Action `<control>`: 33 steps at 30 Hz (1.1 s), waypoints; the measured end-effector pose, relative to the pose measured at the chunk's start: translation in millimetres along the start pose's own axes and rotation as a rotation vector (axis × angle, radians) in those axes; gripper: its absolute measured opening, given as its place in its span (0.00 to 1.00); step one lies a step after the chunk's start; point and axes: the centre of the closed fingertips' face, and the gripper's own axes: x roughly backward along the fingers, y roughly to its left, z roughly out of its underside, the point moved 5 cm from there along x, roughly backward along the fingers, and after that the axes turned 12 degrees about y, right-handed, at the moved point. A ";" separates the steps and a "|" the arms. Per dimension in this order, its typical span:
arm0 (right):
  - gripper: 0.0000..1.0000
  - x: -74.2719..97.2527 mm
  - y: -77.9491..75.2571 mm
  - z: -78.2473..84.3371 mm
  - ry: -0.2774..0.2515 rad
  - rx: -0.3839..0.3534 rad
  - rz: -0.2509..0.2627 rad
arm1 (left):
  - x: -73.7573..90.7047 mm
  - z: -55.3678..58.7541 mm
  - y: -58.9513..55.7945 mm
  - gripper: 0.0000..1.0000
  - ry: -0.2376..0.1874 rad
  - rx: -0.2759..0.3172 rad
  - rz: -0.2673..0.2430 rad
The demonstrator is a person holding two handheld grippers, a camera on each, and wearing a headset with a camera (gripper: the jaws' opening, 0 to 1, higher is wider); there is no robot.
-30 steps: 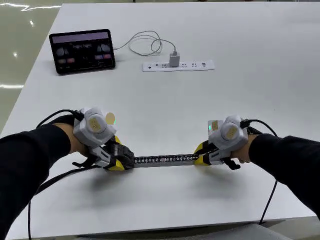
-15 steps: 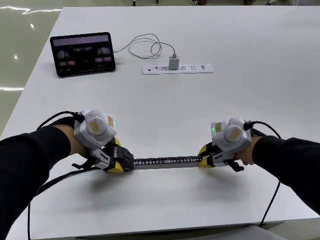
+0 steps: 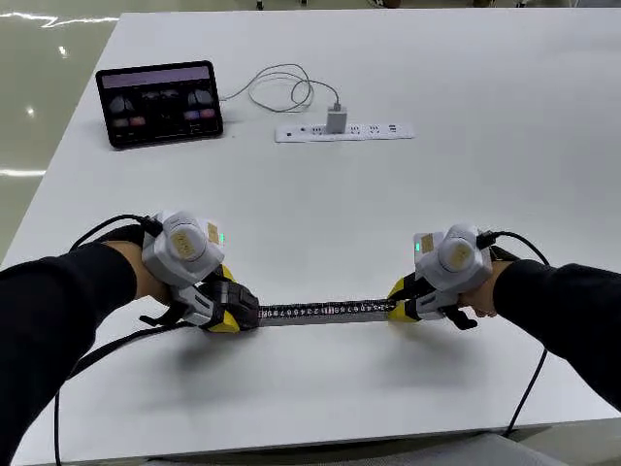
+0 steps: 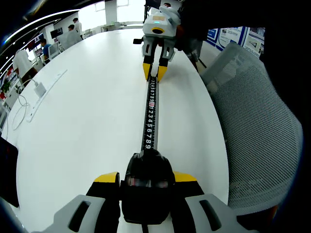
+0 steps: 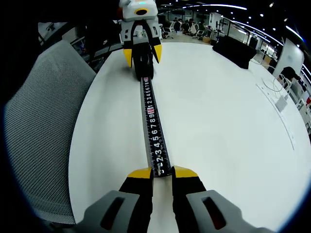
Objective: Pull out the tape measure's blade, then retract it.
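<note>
Closest to the person, at the near edge of the white worktop (image 3: 388, 214), both claws lie low and face each other. The left claw (image 3: 233, 309) is clamped on the black tape measure (image 4: 148, 182). In the left gripper view the case sits between the two yellow-tipped jaws and touches both. The right claw (image 3: 398, 311) pinches the free end of the blade (image 3: 320, 311). In the right gripper view its yellow jaw tips press on that end from either side, with the lowest numbers just ahead of them.

The blade is pulled out and runs straight from one claw to the other, printed numbers facing up. Whether it rests on the worktop or hangs just above it I cannot tell. Dark sleeves (image 3: 58, 301) reach in from both sides, and black cords (image 3: 529, 383) trail back from the claws over the near edge. A grey mesh chair (image 4: 252, 126) stands just beside that edge.

Farther out, well apart from the tape measure, a white power strip (image 3: 344, 130) lies on the worktop with a white charger (image 3: 337, 120) plugged into it. A white cable (image 3: 281, 85) loops from the charger toward a tablet (image 3: 160, 102) propped at the far left, its screen lit.
</note>
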 end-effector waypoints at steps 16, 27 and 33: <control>0.09 1.7 -1.6 5.6 0.005 -0.002 0.002 | 0.1 0.1 0.1 0.36 -0.003 0.007 0.001; 0.09 4.9 -3.3 13.1 0.016 -0.006 0.006 | -0.4 0.2 0.4 0.36 -0.004 0.007 0.001; 0.09 6.3 -3.1 15.8 0.022 -0.005 0.005 | -0.6 0.3 0.5 0.36 -0.005 0.004 0.000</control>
